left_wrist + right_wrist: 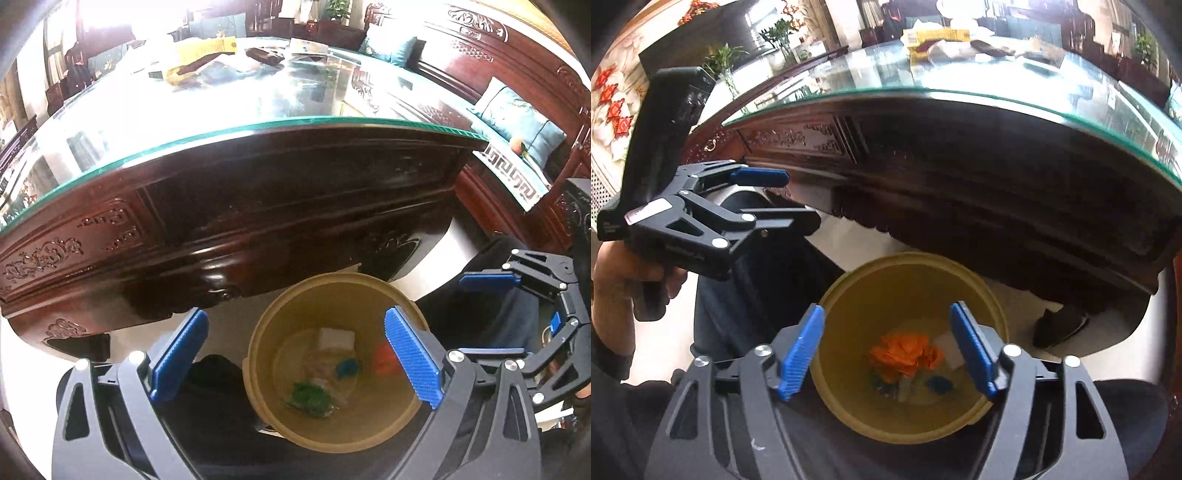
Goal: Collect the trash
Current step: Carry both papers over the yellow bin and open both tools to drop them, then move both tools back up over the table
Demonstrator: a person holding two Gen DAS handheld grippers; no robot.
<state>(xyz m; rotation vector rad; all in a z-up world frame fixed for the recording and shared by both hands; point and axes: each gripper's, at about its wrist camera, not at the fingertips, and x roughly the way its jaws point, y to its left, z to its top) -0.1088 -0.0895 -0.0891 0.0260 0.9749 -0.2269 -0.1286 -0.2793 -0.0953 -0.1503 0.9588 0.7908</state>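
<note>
A tan round bin (369,435) stands on the floor in front of the table, and also shows in the right wrist view (849,406). Inside lie a crumpled orange paper (905,354), a white piece (336,338), a blue scrap (347,367) and a green scrap (310,398). My left gripper (295,356) is open and empty above the bin. My right gripper (890,352) is open and empty above the bin too. The right gripper shows at the right edge of the left wrist view (491,314); the left gripper shows at the left of the right wrist view (775,199).
A dark carved wooden table (258,206) with a glass top (221,103) stands just beyond the bin. Papers and a yellow packet (207,48) lie at its far side. A carved bench with teal cushions (517,118) is at the right. The person's dark-clothed legs flank the bin.
</note>
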